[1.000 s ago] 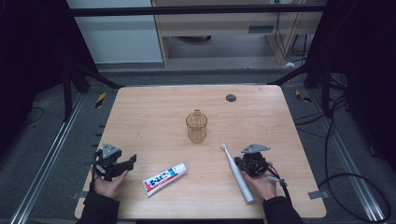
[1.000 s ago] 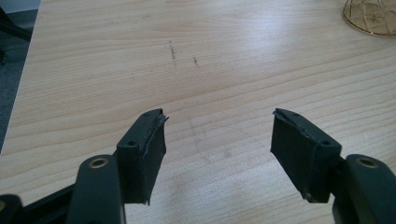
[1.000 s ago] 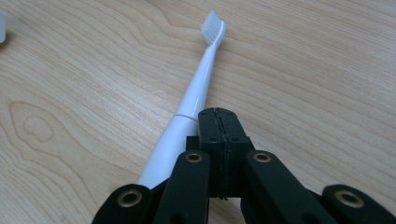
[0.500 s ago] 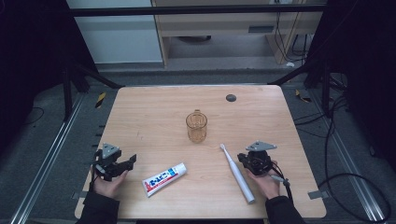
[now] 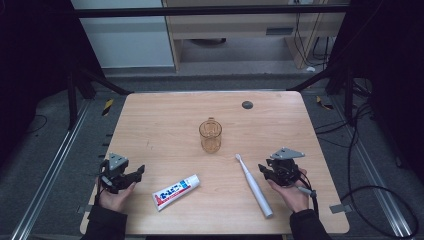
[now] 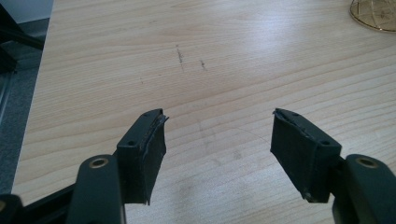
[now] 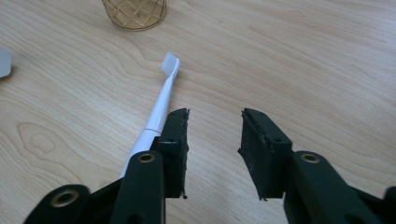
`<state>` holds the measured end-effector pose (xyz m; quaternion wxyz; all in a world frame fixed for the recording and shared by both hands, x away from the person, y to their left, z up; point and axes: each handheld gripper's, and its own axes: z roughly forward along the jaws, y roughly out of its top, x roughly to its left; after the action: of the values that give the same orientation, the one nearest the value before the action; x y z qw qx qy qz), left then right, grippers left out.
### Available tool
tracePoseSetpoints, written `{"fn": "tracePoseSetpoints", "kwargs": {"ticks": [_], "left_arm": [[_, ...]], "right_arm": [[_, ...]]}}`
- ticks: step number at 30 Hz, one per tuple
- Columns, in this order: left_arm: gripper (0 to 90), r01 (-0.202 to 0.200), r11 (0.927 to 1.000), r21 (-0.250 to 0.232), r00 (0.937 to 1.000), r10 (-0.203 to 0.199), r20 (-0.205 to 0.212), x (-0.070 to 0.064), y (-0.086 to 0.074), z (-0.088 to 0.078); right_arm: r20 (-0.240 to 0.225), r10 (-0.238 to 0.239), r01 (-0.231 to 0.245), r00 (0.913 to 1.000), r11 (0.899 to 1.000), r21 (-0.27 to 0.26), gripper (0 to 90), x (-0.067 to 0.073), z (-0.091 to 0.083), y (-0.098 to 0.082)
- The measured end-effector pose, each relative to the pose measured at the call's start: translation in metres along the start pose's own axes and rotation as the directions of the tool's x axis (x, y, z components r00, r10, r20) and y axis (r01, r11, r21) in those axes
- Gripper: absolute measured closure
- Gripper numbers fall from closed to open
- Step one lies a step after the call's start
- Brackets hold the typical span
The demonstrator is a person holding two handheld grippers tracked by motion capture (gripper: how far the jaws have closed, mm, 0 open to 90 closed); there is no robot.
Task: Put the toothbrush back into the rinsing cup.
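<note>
Two claws wait near the counter's (image 5: 150, 107) front edge: the right claw (image 7: 215, 128) (nothing between its jaws) has just been opening beside the toothbrush (image 5: 253, 184), likely to grab it. The left claw (image 6: 217, 133) rests spread wide by the toothpaste (image 5: 176, 191), and the cup (image 5: 210, 135) stands mid-counter for both to reach.

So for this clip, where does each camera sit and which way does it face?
High view: above the person's side, looking forward and down on the table; both hands, left gripper, right gripper.
Left gripper view: rides the left gripper, facing bare wood; its fingers show.
Right gripper view: rides the right gripper, beside the toothbrush.
Shared: both gripper views catch the cup.
</note>
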<state>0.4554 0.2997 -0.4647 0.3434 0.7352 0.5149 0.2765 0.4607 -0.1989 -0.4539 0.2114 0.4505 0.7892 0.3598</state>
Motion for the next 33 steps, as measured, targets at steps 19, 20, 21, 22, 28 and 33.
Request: {"fn": "tracePoseSetpoints", "kwargs": {"ticks": [19,20,21,22,28,33], "left_arm": [[35.1,-0.012,0.9996,0.025,0.9999,0.012,0.011,0.001,0.000,0.004],[35.2,-0.012,0.9996,0.023,0.9999,0.012,0.011,0.001,0.000,0.004],[35.5,-0.013,0.9997,0.022,0.9998,0.013,0.012,0.001,0.000,0.003],[35.4,-0.014,0.9997,0.020,0.9998,0.014,0.011,0.001,0.000,0.003],[35.8,-0.015,0.9996,0.022,0.9997,0.015,0.021,0.000,0.001,0.004],[35.1,-0.012,0.9996,0.026,0.9997,0.012,0.020,0.001,0.002,0.005]], "right_arm": [[-0.007,0.009,-0.008,0.9999,0.998,0.067,47.6,0.005,-0.014,0.019],[-0.008,0.007,-0.006,0.9999,0.997,0.074,47.0,0.006,-0.014,0.020],[-0.008,0.007,-0.006,0.9999,0.997,0.078,46.7,0.008,-0.014,0.021],[-0.006,0.001,-0.001,1.0000,0.996,0.085,46.3,0.009,-0.014,0.022],[-0.028,-0.015,0.018,0.9995,0.993,0.116,43.8,0.019,-0.012,0.030],[-0.040,-0.024,0.029,0.9989,0.992,0.126,43.4,0.027,-0.007,0.034]]}}
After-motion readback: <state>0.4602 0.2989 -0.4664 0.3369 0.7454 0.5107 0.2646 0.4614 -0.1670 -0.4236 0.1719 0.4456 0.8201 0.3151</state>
